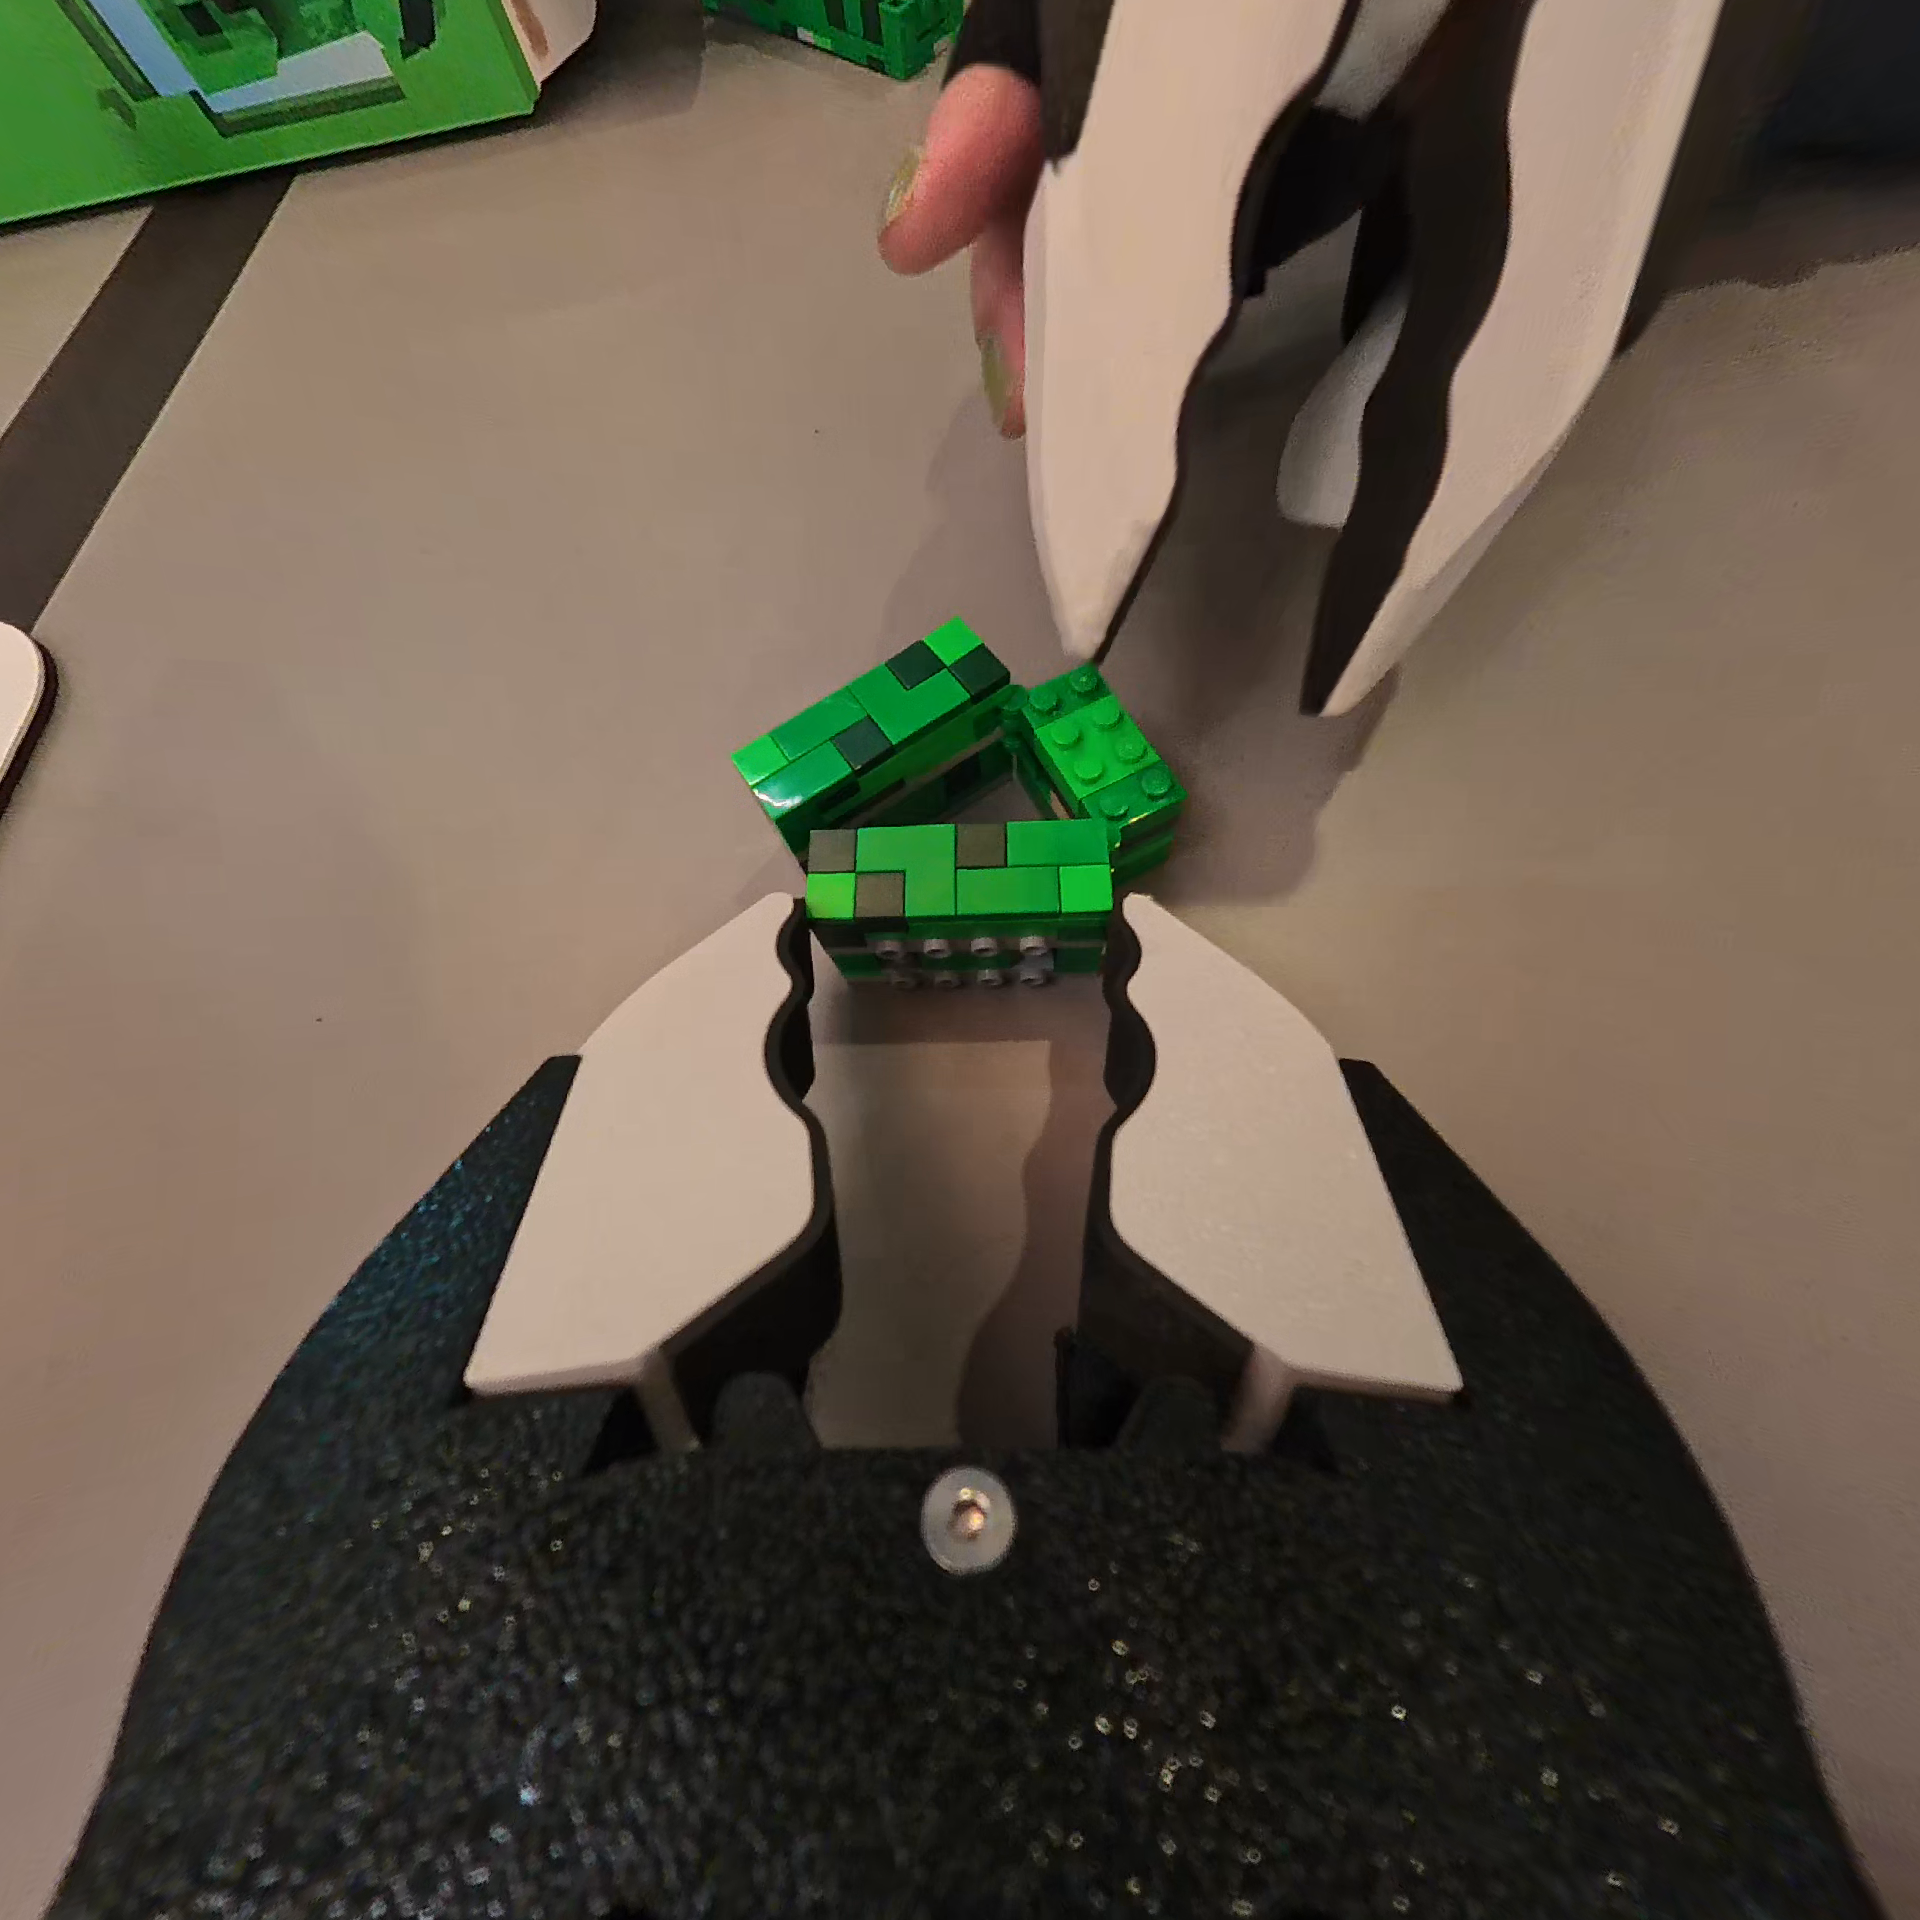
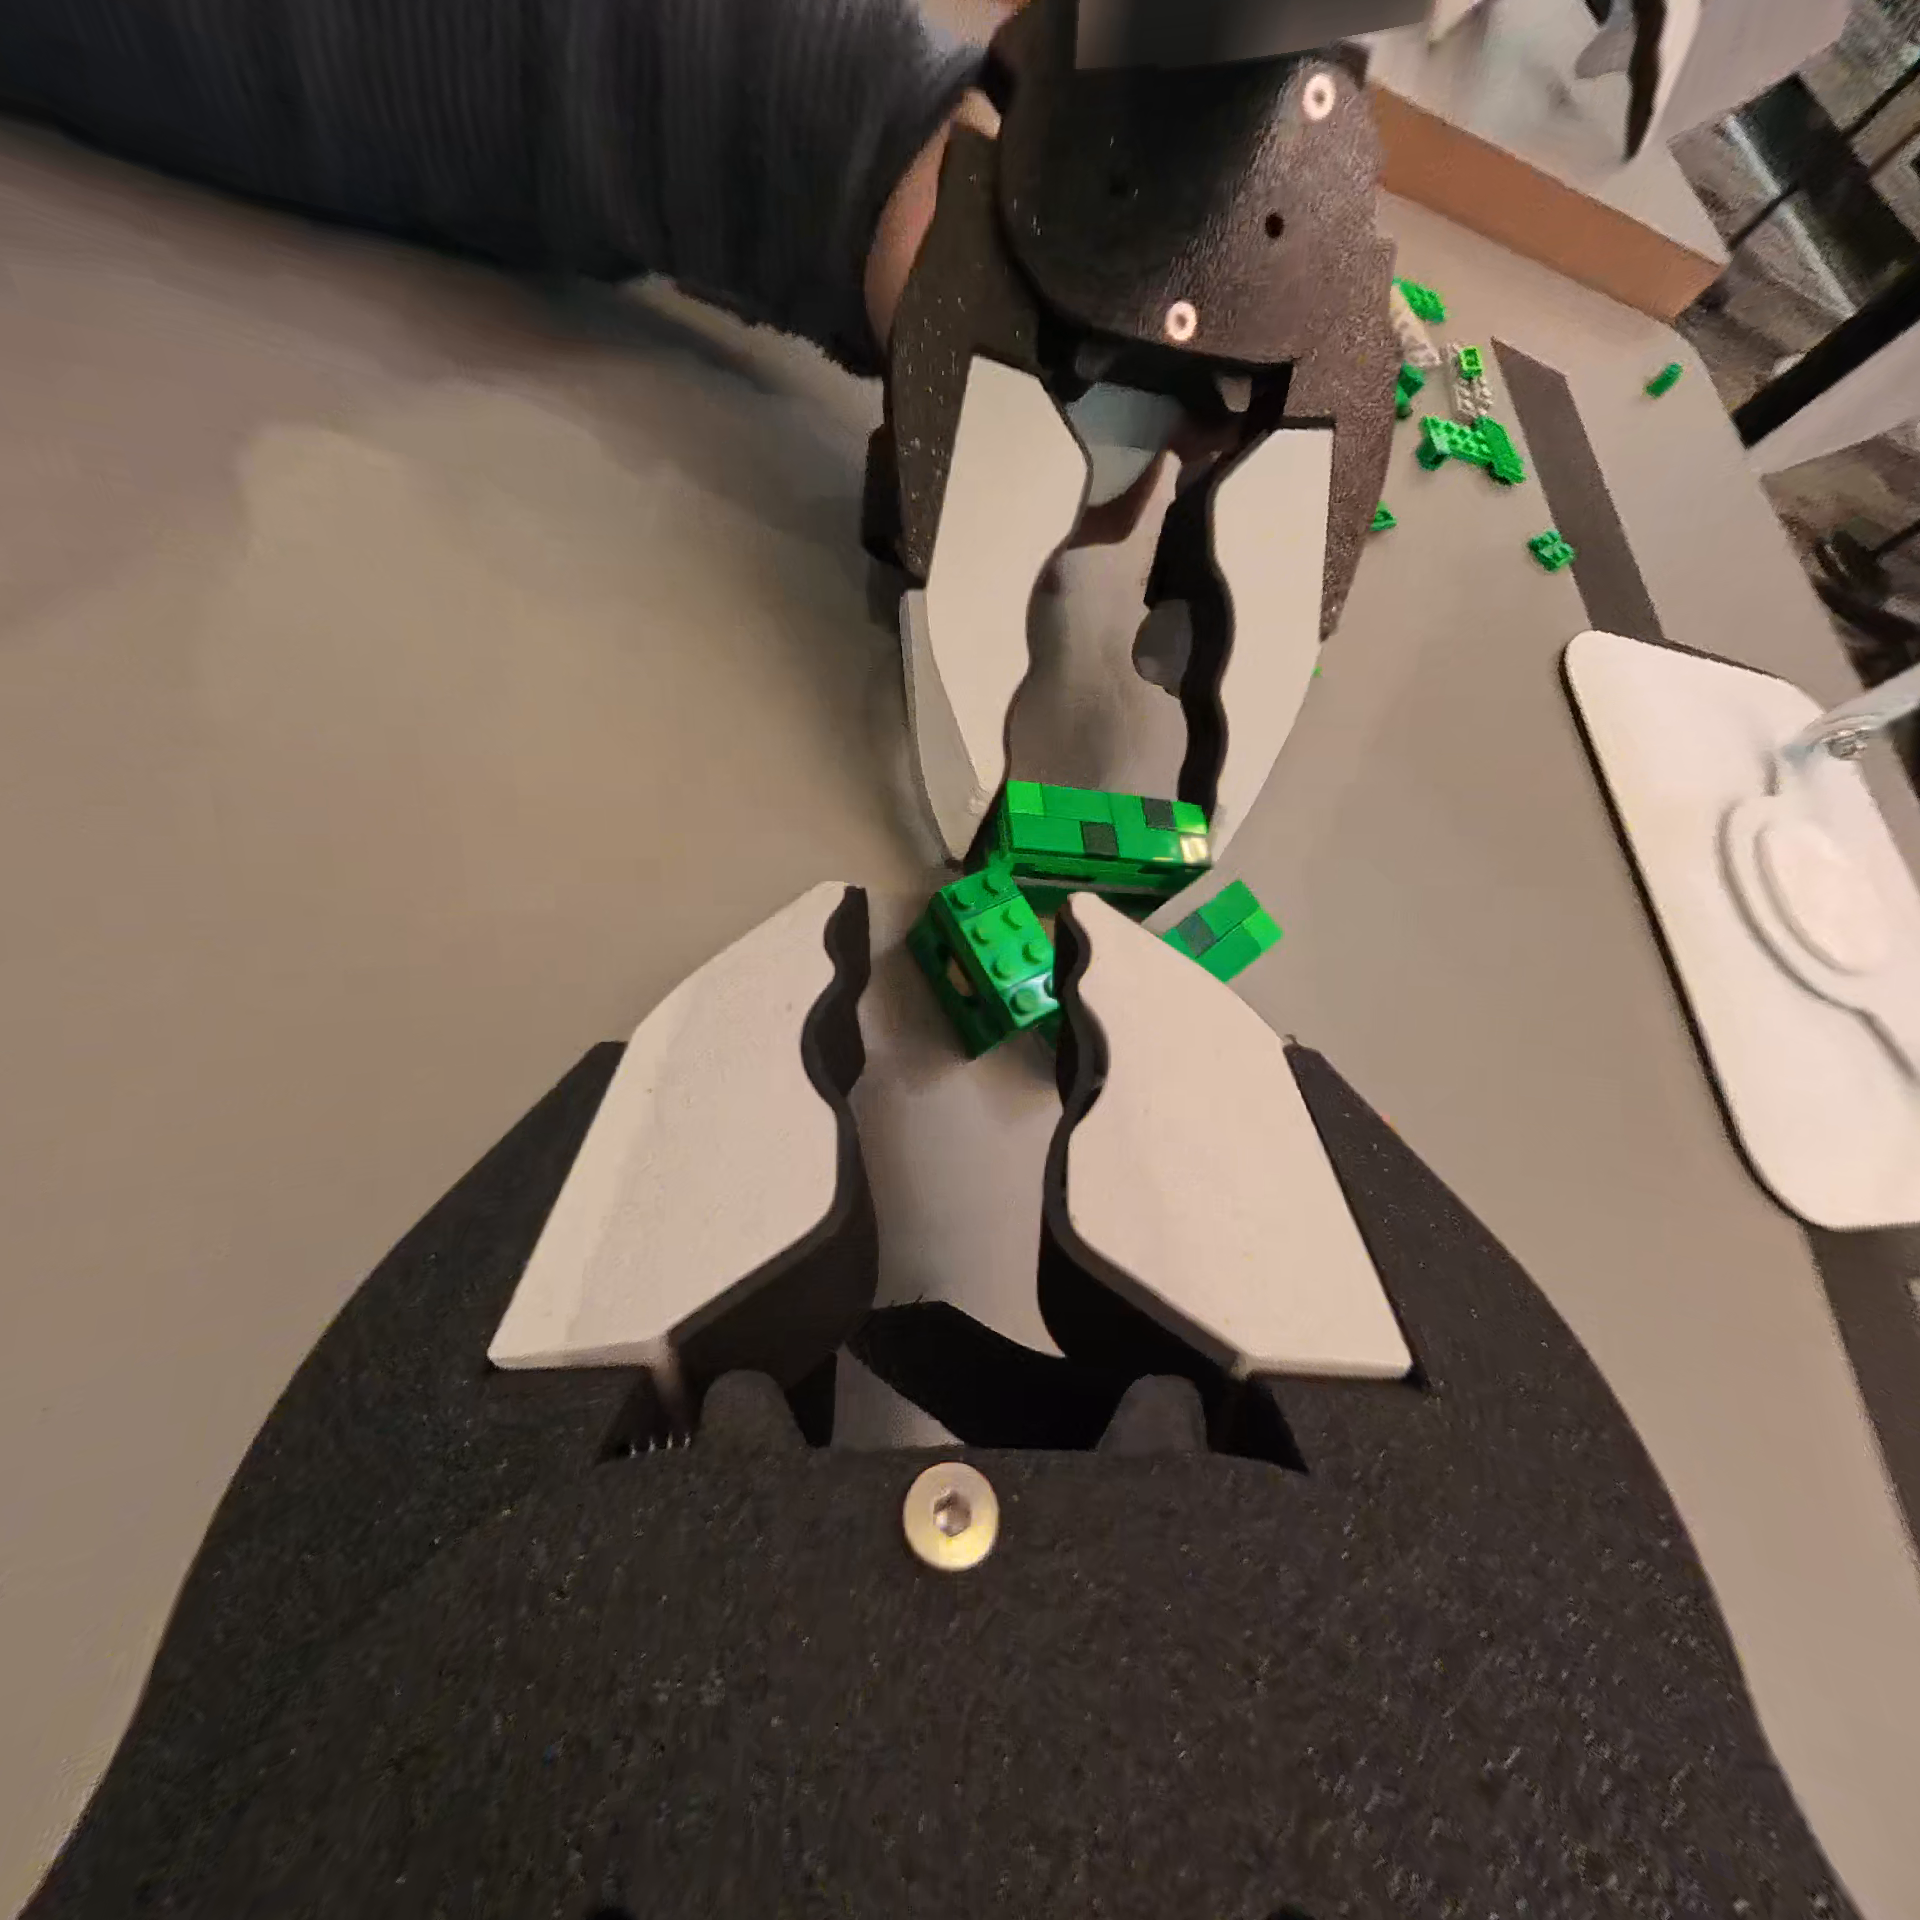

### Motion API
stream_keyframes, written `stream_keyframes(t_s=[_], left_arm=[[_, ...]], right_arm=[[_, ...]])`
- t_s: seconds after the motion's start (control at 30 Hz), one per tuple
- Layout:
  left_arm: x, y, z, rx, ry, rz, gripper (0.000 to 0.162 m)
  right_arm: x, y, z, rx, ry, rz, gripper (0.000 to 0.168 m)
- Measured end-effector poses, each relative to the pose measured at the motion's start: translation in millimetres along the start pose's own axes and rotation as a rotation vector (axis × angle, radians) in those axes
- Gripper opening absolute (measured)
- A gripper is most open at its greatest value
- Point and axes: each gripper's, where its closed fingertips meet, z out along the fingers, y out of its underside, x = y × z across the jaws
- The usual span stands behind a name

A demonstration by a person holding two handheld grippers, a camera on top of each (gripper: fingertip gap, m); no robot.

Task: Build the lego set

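left gripper (image 1: 961, 914) clamped on near wall of the green build (image 1: 961, 883), sitting on table (image 1: 468, 727) | wall's long axis runs across the fingers | right gripper (image 2: 961, 914) half open, empty, closing on studded block (image 2: 987, 961), looks next

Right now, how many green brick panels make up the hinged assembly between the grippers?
3: the near panel sits between the left gripper fingers, a tiled panel behind it, and a studded panel nearest the right gripper. More may be hidden.
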Motion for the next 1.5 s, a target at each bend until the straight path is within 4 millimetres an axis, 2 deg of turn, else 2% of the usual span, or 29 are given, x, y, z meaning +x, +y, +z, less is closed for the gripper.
stream_keyframes(t_s=[0.17,0.37,0.5,0.6,0.7,0.8,0.9,1.0,1.1,1.2,1.37,1.5], left_arm=[[0.8,1.0,-1.0,-0.006,-0.025,-0.017,0.054],[0.0,2.3,-3.5,-0.026,-0.166,-0.027,0.054],[0.8,5.0,-5.0,-0.057,-0.233,-0.114,0.054],[1.3,7.9,-6.1,-0.068,-0.284,-0.204,0.051],[2.2,8.8,-5.7,-0.058,-0.299,-0.221,0.050],[2.9,14.0,-4.8,-0.092,-0.293,-0.211,0.063],[12.9,14.2,-6.6,-0.091,-0.225,-0.151,0.081],[18.4,8.4,-9.8,-0.053,-0.154,-0.083,0.090],[16.3,-2.5,-9.9,0.007,-0.093,-0.034,0.092],[12.8,-6.1,-8.5,0.007,-0.047,-0.016,0.092],[12.1,-4.9,-3.9,-0.017,-0.007,0.000,0.081],[9.8,-2.5,-1.4,-0.030,0.000,-0.011,0.070]], right_arm=[[5.8,14.0,15.3,-0.158,0.065,-0.073,0.023],[5.3,14.2,14.8,-0.216,0.126,-0.012,0.022],[5.5,13.8,14.9,-0.233,0.162,0.016,0.022],[6.0,13.2,15.5,-0.219,0.172,0.048,0.022],[4.9,11.6,14.2,-0.193,0.162,0.037,0.024],[14.6,-6.5,-0.3,-0.026,0.202,0.055,0.026],[26.5,-10.9,-21.0,0.049,0.148,0.019,0.034],[31.6,-7.3,-28.0,0.020,-0.040,-0.053,0.050],[39.4,7.2,-19.5,-0.120,-0.209,-0.155,0.064],[41.0,23.9,-6.7,-0.243,-0.366,-0.219,0.070],[38.4,32.9,10.8,-0.274,-0.524,-0.260,0.069],[36.2,34.1,18.7,-0.257,-0.582,-0.259,0.059]])
